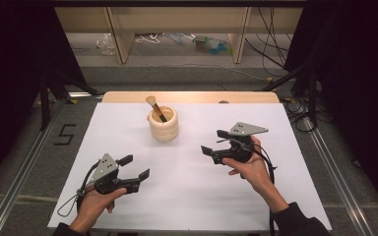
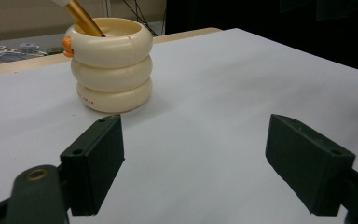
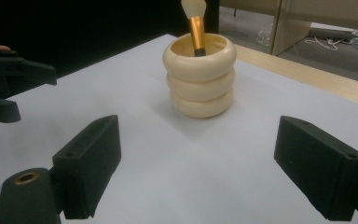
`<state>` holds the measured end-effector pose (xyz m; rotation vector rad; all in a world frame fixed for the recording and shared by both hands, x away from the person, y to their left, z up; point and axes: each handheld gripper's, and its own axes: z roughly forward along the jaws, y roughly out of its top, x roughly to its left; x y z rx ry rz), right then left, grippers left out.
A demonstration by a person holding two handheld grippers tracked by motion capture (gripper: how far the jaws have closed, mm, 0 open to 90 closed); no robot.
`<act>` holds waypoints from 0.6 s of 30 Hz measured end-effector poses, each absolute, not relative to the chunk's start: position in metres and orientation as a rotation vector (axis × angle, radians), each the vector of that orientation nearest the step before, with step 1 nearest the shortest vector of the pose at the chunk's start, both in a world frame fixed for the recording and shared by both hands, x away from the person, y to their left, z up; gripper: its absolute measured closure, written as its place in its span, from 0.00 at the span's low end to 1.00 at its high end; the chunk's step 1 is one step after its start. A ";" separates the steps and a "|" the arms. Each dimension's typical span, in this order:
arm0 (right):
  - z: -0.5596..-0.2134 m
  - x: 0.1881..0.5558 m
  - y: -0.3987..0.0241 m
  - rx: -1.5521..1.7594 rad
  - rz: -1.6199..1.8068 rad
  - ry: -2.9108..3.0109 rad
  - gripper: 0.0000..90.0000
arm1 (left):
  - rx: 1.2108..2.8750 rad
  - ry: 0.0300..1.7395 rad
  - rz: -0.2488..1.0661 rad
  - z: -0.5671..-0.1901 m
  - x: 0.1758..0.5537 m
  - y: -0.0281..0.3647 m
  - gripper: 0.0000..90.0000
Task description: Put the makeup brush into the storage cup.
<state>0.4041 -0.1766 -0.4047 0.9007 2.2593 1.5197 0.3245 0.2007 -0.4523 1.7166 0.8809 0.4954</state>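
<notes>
Gold-handled brush (image 1: 155,108) upright in cream holder (image 1: 164,125), bristles up, tilted far-left; both claws wide open, empty.

White sheet (image 1: 192,182) over wooden table (image 1: 189,97); cables (image 1: 270,54), perhaps plastic bottles (image 1: 211,44), on floor.

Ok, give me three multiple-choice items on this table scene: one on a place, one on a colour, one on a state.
1. Where is the makeup brush?
A. flat on the table
B. standing in the cream holder
C. in a gripper

2. What colour is the brush's handle ferrule?
A. gold
B. blue
C. red

3. How are the left gripper and right gripper?
A. both shut
B. one shut on the brush
C. both open, holding nothing

Key: 1 B, its head pokes out of the ringed holder; 2 A, gold shows in both gripper views; 3 C, jaws stand wide apart.
</notes>
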 end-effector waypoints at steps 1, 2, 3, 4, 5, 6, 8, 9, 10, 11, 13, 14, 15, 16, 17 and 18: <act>-0.406 0.403 -0.177 0.898 1.520 2.255 0.17 | 1.717 0.880 0.496 -0.452 0.324 0.201 0.21; -0.407 0.403 -0.177 0.895 1.528 2.262 0.18 | 1.718 0.880 0.496 -0.452 0.324 0.201 0.21; -0.407 0.402 -0.179 0.901 1.511 2.270 0.17 | 1.717 0.882 0.496 -0.452 0.325 0.201 0.21; -0.408 0.401 -0.179 0.903 1.506 2.266 0.17 | 1.714 0.883 0.494 -0.452 0.325 0.201 0.21; -0.408 0.400 -0.180 0.903 1.512 2.273 0.17 | 1.707 0.895 0.486 -0.453 0.325 0.200 0.21; -0.408 0.398 -0.181 0.906 1.505 2.270 0.18 | 1.709 0.895 0.486 -0.453 0.325 0.199 0.21; -0.411 0.397 -0.183 0.913 1.533 2.254 0.17 | 1.720 0.878 0.493 -0.453 0.325 0.200 0.21; -0.412 0.396 -0.184 0.914 1.526 2.258 0.18 | 1.718 0.876 0.490 -0.453 0.325 0.200 0.21; -0.413 0.394 -0.185 0.917 1.516 2.256 0.17 | 1.708 0.890 0.482 -0.453 0.325 0.199 0.21; -0.415 0.394 -0.186 0.919 1.529 2.249 0.17 | 1.719 0.881 0.489 -0.453 0.325 0.200 0.21; -0.417 0.391 -0.189 0.931 1.522 2.256 0.17 | 1.717 0.878 0.493 -0.453 0.325 0.201 0.21; -0.418 0.390 -0.191 0.936 1.510 2.261 0.17 | 1.714 0.880 0.492 -0.453 0.325 0.201 0.21; -0.419 0.389 -0.192 0.939 1.511 2.263 0.17 | 1.712 0.887 0.486 -0.453 0.325 0.200 0.21; -0.419 0.387 -0.194 0.942 1.508 2.266 0.17 | 1.716 0.885 0.489 -0.453 0.325 0.199 0.21; -0.421 0.386 -0.195 0.950 1.504 2.260 0.17 | 1.722 0.878 0.488 -0.453 0.325 0.199 0.21; -0.422 0.385 -0.196 0.956 1.521 2.250 0.18 | 1.717 0.888 0.483 -0.453 0.325 0.199 0.21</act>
